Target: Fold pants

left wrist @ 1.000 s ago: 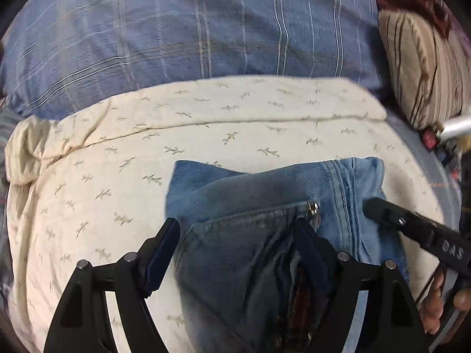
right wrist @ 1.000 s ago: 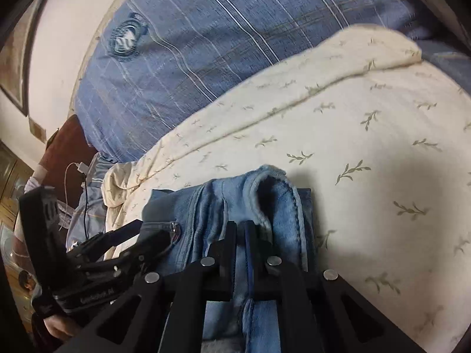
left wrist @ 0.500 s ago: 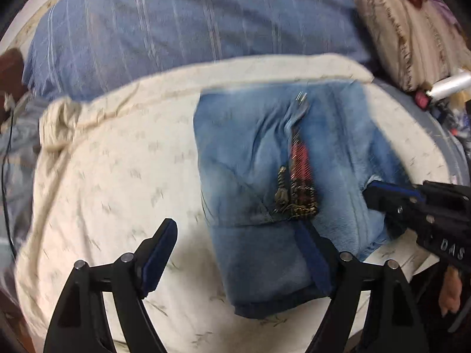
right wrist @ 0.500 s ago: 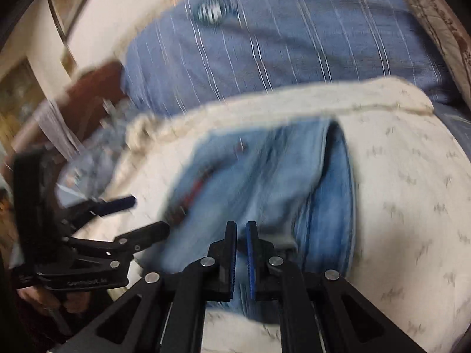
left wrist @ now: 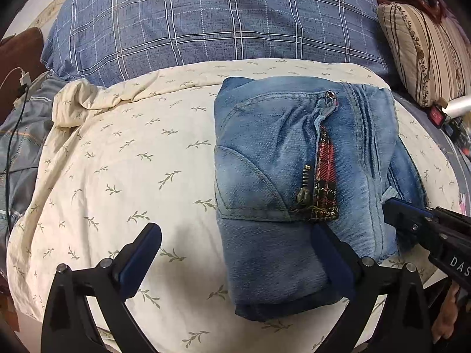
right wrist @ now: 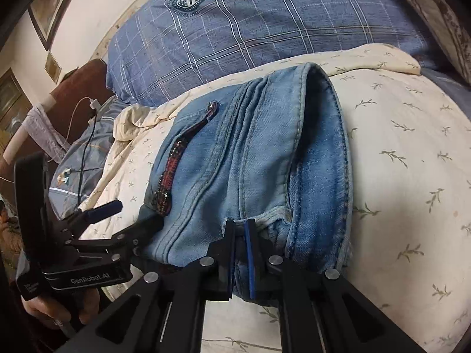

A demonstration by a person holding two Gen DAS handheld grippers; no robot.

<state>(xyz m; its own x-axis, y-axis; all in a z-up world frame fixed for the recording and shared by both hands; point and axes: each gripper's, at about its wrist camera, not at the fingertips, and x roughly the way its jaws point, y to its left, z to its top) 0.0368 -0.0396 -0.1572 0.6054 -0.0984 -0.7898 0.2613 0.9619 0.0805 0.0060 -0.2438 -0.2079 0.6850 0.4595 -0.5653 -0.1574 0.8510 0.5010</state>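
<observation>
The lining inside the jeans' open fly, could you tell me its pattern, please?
Red and dark plaid lining, clearest in the left wrist view.

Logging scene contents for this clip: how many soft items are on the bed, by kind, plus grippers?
Jeans: 1
Cream leaf-print blanket: 1
Blue plaid pillow: 1
Striped cushion: 1
Grippers: 2, left gripper and right gripper
Total: 6

— What covers the bed?
— A cream quilt (left wrist: 123,176) printed with small leaf sprigs, and behind it a blue plaid pillow (left wrist: 212,26) bearing a round crest.
— To the sides?
— A striped beige cushion (left wrist: 424,56) on the right; on the left a white charger cable (right wrist: 85,103) trailing over grey bedding.
</observation>
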